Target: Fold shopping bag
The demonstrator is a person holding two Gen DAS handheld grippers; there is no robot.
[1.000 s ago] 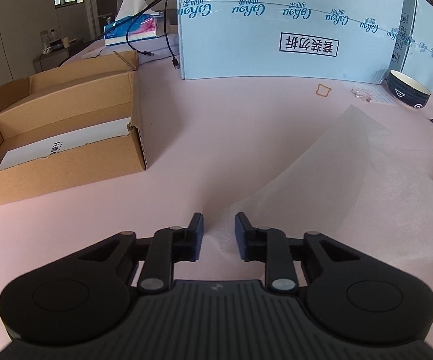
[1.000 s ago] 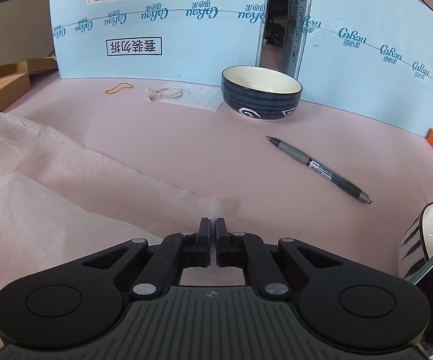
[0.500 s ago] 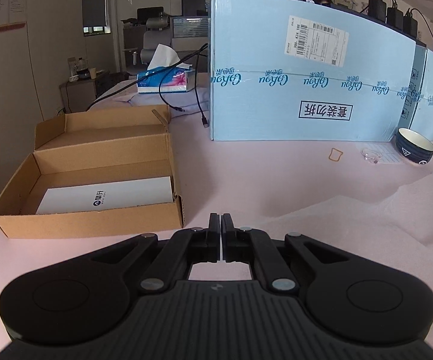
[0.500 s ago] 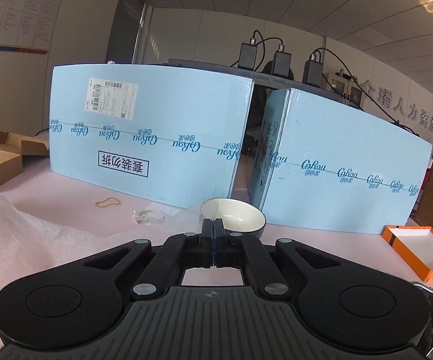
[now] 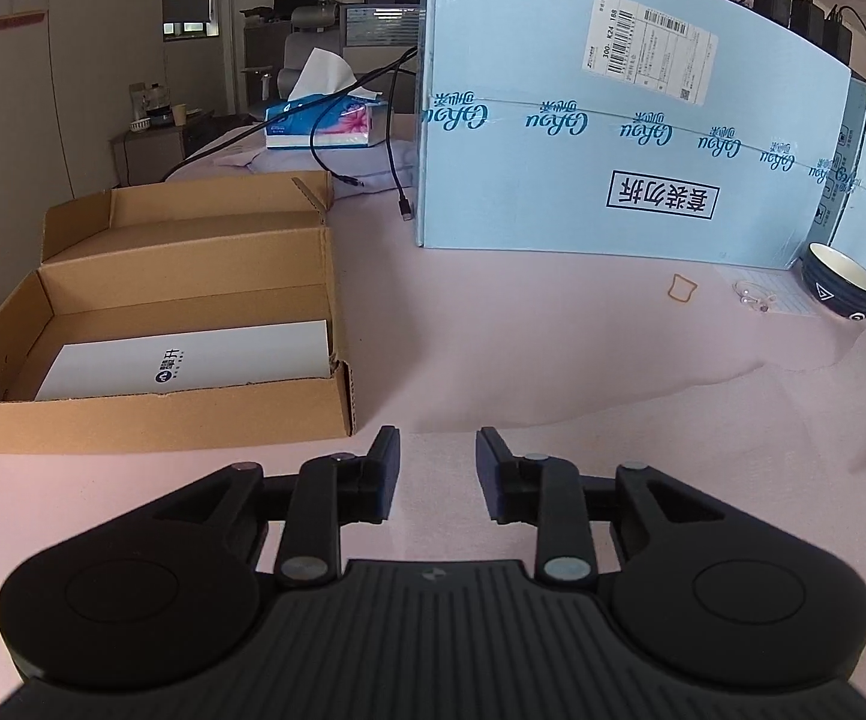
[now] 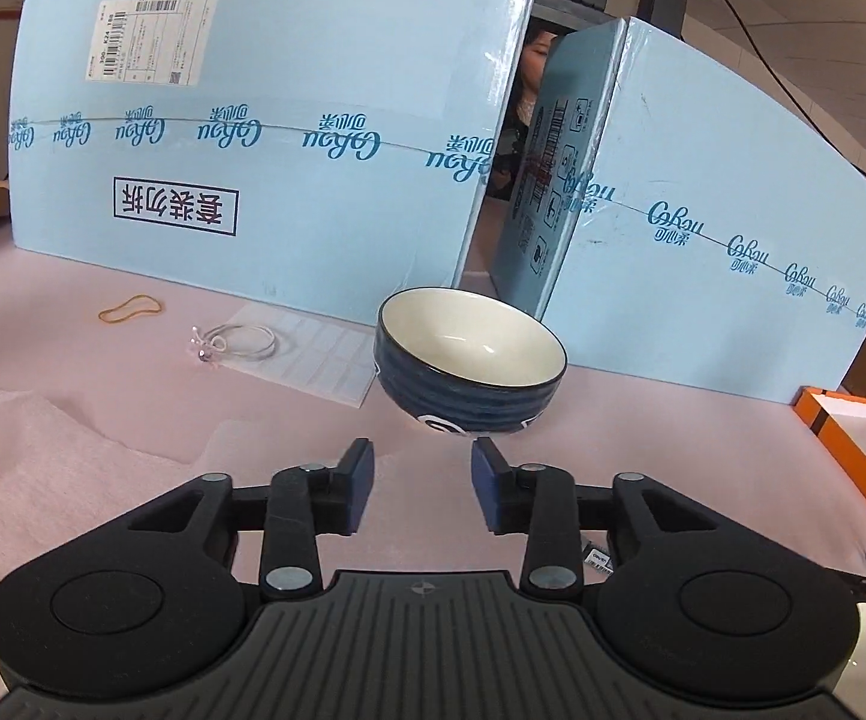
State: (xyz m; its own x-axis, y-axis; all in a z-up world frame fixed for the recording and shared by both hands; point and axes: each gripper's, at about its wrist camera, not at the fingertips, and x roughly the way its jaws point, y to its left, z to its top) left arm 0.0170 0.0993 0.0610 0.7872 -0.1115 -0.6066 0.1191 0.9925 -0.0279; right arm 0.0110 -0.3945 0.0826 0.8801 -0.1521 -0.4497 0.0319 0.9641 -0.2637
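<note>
Our left gripper (image 5: 436, 450) has its jaws opening, roughly half apart, and nothing sits between the pads; under the gap we see only the pale, thin film of the shopping bag (image 5: 703, 420) lying on the pink table cover (image 5: 493, 312). Our right gripper (image 6: 421, 459) is likewise opening, a little narrower, and its gap is empty too, with bare table and an edge of the bag just below.

From the left wrist, the bag spreads from under the fingertips away to the right, its raised far edge running up toward the dark blue bowl (image 5: 841, 288). From the right wrist, the bag (image 6: 43, 450) fills the lower left, rumpled, with a flatter translucent flap near the left finger. The bowl (image 6: 469, 372) stands just beyond the right fingertips, near but not touching.

We judge that we are at a release: both grippers letting go of the film, so one fold looks laid down, though the bag is still wide and loose. The next move calls for fresh pinches on an outer edge or corners, low enough to catch so thin a film, and kept clear of the bowl, the rubber band (image 6: 131, 308) and the open cardboard box (image 5: 181, 360) beside the left gripper.
</note>
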